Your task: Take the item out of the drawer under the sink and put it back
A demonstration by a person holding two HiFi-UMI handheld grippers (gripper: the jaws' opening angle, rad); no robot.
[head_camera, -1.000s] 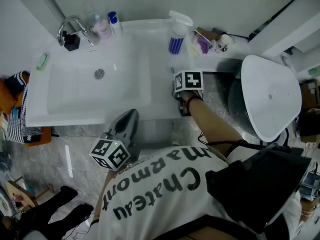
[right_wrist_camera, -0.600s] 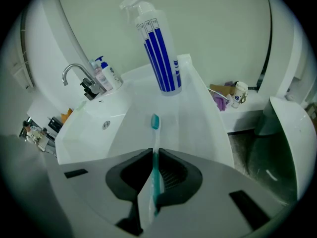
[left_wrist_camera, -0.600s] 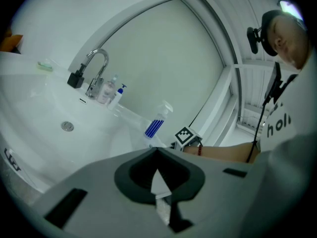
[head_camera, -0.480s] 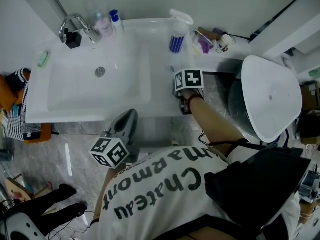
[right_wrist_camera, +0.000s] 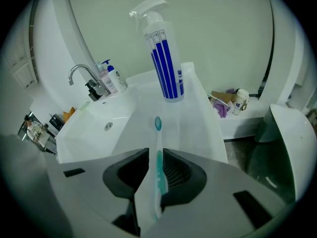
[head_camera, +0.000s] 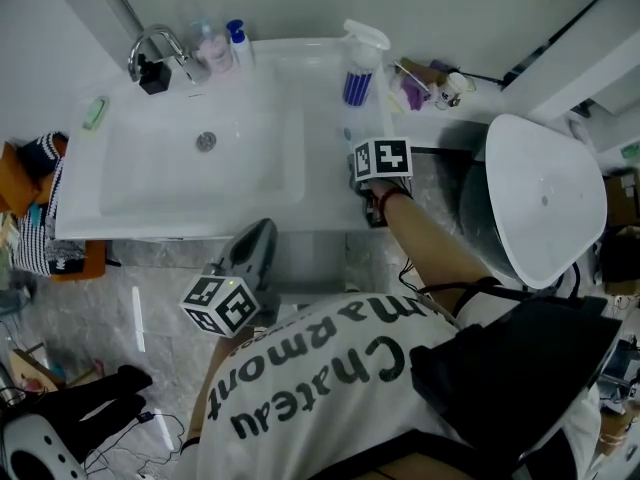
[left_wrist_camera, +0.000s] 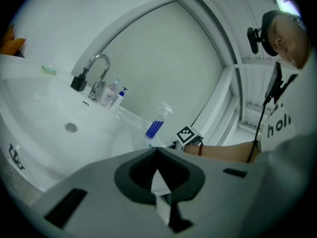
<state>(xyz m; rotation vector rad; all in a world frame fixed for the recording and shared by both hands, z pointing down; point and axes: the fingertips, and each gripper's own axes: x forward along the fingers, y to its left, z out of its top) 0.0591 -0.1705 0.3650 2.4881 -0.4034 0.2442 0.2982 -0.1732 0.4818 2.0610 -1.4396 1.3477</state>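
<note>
Now the right gripper [right_wrist_camera: 156,152] is angled down over the sink top. Its jaws have just been opening and stand a little apart. A slim teal-and-white plastic toothbrush [right_wrist_camera: 158,170] runs between the dark pads. A strip of white counter shows on its left side, so the pads are not clamped on it. The toothbrush lies flat on the white ledge to the right of the basin. Its bristle end points toward a clear spray bottle with blue vertical stripes [right_wrist_camera: 166,68] and stops short of the bottle's base.

The head view shows this gripper's black-and-white marker cube [head_camera: 382,158] above the ledge, near the sink's front right corner.

The left gripper [left_wrist_camera: 157,150] is held lower, in front of the sink's front edge and apart from it. Its jaws show only a narrow slit, with nothing in it.

The white rectangular ceramic sink [right_wrist_camera: 94,128] has a round metal drain [right_wrist_camera: 107,126]. At its back left corner are a curved chrome tap [right_wrist_camera: 81,73] and small pump bottles [right_wrist_camera: 113,78]. On the shelf right of the sink sit a purple cloth and a small white jar [right_wrist_camera: 241,100]. Farther right is a white oval toilet lid [head_camera: 545,198].
</note>
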